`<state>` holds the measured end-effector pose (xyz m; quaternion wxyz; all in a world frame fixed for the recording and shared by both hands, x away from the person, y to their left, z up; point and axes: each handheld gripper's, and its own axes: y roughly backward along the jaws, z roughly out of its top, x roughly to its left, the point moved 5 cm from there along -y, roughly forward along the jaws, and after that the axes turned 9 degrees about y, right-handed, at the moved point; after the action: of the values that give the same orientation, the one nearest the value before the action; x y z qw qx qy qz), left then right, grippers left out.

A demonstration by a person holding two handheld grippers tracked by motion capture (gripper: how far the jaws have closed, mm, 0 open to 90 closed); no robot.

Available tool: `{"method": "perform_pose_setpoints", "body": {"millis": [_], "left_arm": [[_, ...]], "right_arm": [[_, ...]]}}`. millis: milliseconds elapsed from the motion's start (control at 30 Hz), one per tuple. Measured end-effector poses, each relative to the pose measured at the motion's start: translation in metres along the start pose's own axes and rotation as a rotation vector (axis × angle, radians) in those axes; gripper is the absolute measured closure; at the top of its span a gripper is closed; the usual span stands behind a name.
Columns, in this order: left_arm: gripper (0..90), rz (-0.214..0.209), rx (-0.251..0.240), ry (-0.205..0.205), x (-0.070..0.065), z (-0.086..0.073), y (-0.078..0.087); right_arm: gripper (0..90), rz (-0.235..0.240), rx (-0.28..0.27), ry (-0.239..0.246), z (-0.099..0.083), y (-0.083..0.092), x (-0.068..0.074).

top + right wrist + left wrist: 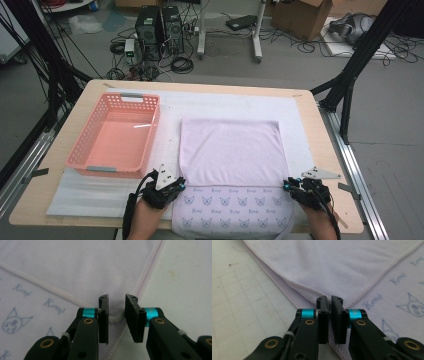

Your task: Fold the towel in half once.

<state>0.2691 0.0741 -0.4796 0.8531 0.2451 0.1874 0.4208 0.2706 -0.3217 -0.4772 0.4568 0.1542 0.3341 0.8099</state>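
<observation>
On the left of the table [60, 197] stood a pink basket [116, 136], empty, well apart from the work. The lilac towel [230, 150] lay flat on a white mat [170, 107] to the right of the basket, its near part turned so that the printed side with cat faces faced up along the near table edge.

The left tongs [329, 301] sat at the left corner of the folded flap. Their jaws were almost together, and the stitched corner of the towel appeared pinched between the pads, lying low against the mat. The right tongs [116, 305] stood at the right corner of the same flap. Their jaws showed a clear gap, with a small loop of hem lying between the pads but not yet pressed on either side.

Judgement: the step in hand was gripping both near corners of the flap for a fold. The next move called for the right tongs to close fully on the hem, then for both hands to lift evenly, keeping the edge taut so that neither corner slipped out.
</observation>
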Motion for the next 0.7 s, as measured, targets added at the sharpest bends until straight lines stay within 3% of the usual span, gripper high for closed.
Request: {"method": "perform_pose_setpoints", "body": {"millis": [133,200,333,700], "left_arm": [[87.2,-0.012,-0.022,0.020,0.002,0.002,0.003],[87.5,-0.022,-0.048,0.045,0.002,0.005,0.007],[87.6,-0.047,-0.077,0.057,0.000,0.008,0.016],[89.4,-0.123,-0.089,0.093,-0.011,-0.003,0.044]], "right_arm": [[85.8,0.040,-0.001,-0.014,0.000,-0.001,0.002],[86.4,0.049,-0.002,-0.020,0.000,0.000,0.001],[86.4,0.065,-0.018,-0.019,0.000,0.006,0.001],[86.4,0.104,-0.049,-0.015,-0.009,0.040,0.014]]}}
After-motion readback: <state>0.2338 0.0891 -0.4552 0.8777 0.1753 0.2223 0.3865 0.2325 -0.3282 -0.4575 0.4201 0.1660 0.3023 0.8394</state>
